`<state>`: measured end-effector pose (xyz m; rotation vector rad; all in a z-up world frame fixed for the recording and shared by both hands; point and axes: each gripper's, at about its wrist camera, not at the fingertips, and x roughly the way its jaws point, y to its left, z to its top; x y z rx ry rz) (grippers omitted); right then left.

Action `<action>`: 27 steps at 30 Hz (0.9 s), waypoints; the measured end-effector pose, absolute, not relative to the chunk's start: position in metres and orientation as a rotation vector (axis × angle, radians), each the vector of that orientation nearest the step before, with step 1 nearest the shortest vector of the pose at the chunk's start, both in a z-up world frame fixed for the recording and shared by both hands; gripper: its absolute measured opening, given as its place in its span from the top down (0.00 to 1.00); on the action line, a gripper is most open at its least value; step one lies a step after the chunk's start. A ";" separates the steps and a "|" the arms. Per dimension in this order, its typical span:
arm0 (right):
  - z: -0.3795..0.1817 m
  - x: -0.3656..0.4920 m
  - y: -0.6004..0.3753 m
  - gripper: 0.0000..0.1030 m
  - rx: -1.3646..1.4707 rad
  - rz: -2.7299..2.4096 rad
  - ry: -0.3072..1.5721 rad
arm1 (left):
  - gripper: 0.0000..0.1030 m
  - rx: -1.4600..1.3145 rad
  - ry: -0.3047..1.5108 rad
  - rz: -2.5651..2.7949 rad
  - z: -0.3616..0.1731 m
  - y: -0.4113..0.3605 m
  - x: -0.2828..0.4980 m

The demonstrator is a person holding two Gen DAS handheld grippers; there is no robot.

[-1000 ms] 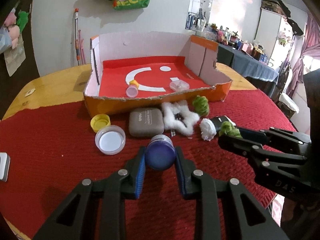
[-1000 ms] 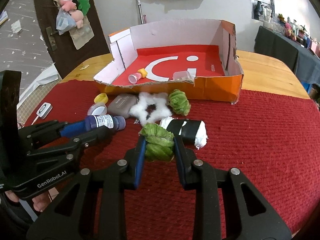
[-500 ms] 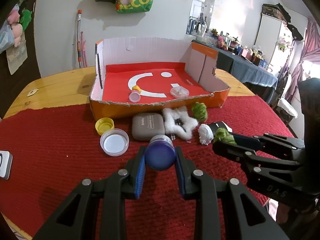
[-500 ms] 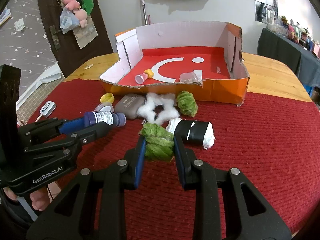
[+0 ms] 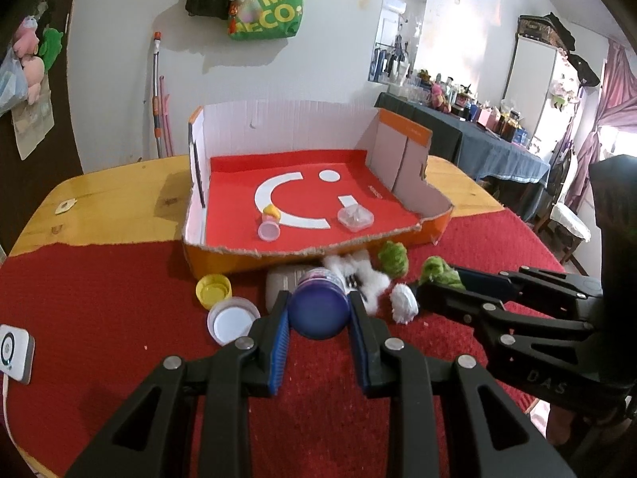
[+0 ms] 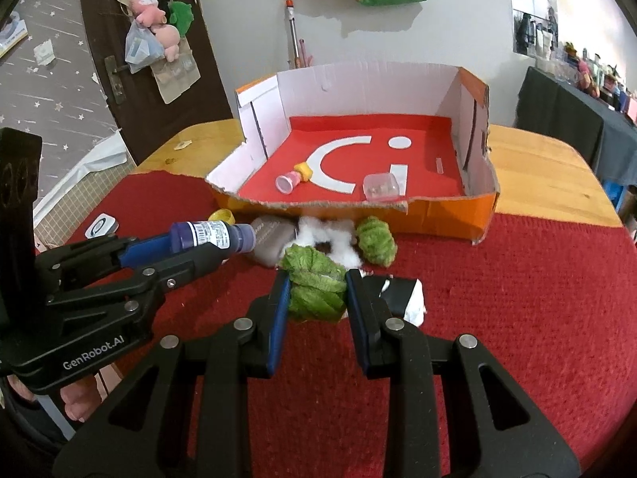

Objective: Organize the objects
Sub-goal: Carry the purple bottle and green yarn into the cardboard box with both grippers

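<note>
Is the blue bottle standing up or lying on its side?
On its side. The blue bottle is held level between the left tongs, cap end pointing toward the orange box.

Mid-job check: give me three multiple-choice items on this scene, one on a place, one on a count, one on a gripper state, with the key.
1. Where is the yellow cap?
A. in the box
B. on the red cloth in front of the box
C. in the right gripper

2. How many things lie inside the box?
A. two
B. four
C. none

3. What does the left gripper hold?
A. nothing
B. a green pom-pom
C. a blue bottle

Key:
1 B, it lies on the cloth by the box's front wall.
2 A, a pink cup and a clear tub.
3 C, its pads clamp the bottle.
</note>
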<state>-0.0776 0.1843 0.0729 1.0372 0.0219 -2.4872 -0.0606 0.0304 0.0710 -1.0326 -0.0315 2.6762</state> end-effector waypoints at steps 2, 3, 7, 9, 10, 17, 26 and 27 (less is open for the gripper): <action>0.077 -0.080 0.184 0.74 1.031 -2.488 0.025 | 0.72 -1.029 -0.030 2.677 0.074 0.030 -0.065; 0.078 -0.082 0.184 0.74 1.030 -2.488 0.027 | 0.72 -1.028 -0.030 2.678 0.075 0.030 -0.067; 0.083 -0.090 0.184 0.74 1.033 -2.486 0.036 | 0.72 -1.033 -0.027 2.674 0.078 0.031 -0.077; 0.085 -0.095 0.184 0.74 1.037 -2.481 0.037 | 0.72 -1.035 -0.023 2.674 0.080 0.031 -0.082; 0.086 -0.097 0.184 0.74 1.038 -2.478 0.038 | 0.72 -1.035 -0.021 2.674 0.081 0.031 -0.085; 0.090 -0.112 0.183 0.74 1.057 -2.462 0.039 | 0.72 -1.039 -0.019 2.668 0.085 0.032 -0.100; 0.094 -0.131 0.182 0.74 1.073 -2.451 0.045 | 0.72 -1.060 -0.023 2.654 0.087 0.031 -0.121; 0.095 -0.133 0.182 0.74 1.076 -2.449 0.045 | 0.72 -1.061 -0.023 2.654 0.087 0.031 -0.123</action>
